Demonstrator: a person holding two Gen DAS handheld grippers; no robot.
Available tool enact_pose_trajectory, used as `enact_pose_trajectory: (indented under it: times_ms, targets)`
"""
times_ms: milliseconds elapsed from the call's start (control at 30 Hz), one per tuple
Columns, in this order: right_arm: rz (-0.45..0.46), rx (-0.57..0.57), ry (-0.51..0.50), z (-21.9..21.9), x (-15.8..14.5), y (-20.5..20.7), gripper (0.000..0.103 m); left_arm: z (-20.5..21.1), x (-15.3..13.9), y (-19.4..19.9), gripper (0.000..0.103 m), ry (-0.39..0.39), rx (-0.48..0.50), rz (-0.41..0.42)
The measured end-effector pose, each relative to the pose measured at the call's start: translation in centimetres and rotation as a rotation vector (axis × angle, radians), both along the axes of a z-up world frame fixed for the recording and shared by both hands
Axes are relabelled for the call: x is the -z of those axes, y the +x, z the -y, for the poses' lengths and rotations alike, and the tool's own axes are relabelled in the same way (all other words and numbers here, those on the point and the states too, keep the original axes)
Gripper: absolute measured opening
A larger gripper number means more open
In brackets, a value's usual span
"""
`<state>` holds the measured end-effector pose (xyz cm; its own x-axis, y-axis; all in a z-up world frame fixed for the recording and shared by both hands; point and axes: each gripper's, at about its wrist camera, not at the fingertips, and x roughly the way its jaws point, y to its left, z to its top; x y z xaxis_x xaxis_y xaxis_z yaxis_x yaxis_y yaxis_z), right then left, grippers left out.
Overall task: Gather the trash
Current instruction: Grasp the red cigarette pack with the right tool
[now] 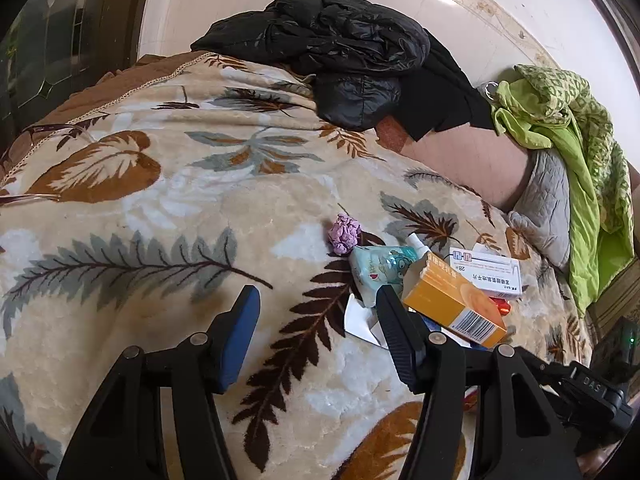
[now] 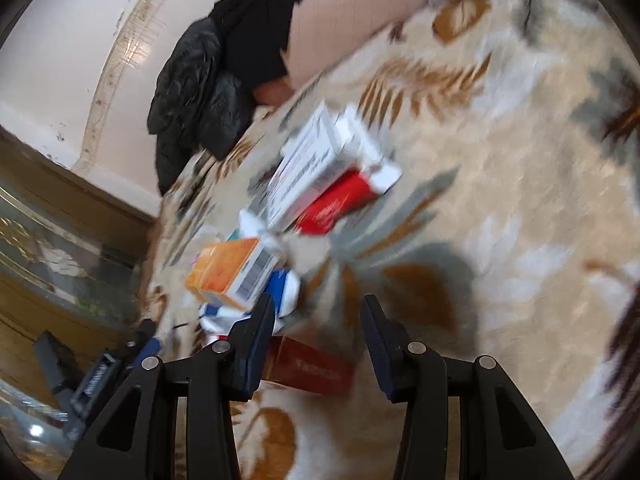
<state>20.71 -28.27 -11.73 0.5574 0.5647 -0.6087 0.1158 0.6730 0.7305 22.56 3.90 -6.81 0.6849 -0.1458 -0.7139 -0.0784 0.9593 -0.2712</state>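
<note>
A leaf-patterned blanket [image 1: 168,208] fills nearly the whole left-wrist view, cream with brown and grey fronds. At the top centre a black puffy jacket [image 1: 340,48] lies heaped on it, and a green quilt [image 1: 568,128] spills down the right edge. Now the trash: it is bunched at centre right on the blanket. An orange box [image 1: 456,304] with a barcode lies tilted on top, a white medicine box [image 1: 486,272] just behind it, a pale blue pouch [image 1: 376,270] to their left, and a crumpled purple wad [image 1: 344,233] sits above that. The left gripper [image 1: 318,320] hangs over the blanket at bottom centre, jaws parted about halfway, nothing between them. In the blurred right-wrist view, the right gripper [image 2: 318,320] stands partly open and empty too, a dark red box [image 2: 316,368] on the blanket between its fingers, apparently untouched.
</note>
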Motion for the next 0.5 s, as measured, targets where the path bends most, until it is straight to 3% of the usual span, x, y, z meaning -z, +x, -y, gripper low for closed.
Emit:
enact_pose_trajectory:
  times_ms: [67, 167, 233, 433, 500]
  targets:
    - [0.006, -0.060, 0.016, -2.1, -0.4, -0.8, 0.049, -0.3, -0.1, 0.0, 0.059, -0.005, -0.010, 0.000]
    - [-0.032, -0.187, 0.168, -6.4, 0.8, -3.2, 0.047, -1.2, -0.2, 0.0, 0.059, -0.028, -0.027, 0.000]
    - [-0.024, -0.270, 0.195, -8.6, 0.4, -4.5, 0.047, -1.5, -0.2, -0.1, 0.059, -0.038, -0.033, -0.003]
    - [0.075, -0.224, -0.010, -7.7, -1.4, -4.7, 0.051, -1.8, -0.5, -0.4, 0.059, -0.036, -0.031, 0.005]
    - [0.120, -0.203, -0.107, -7.1, -1.8, -4.6, 0.063, -1.8, -0.4, -0.4, 0.059, -0.045, -0.026, 0.000]
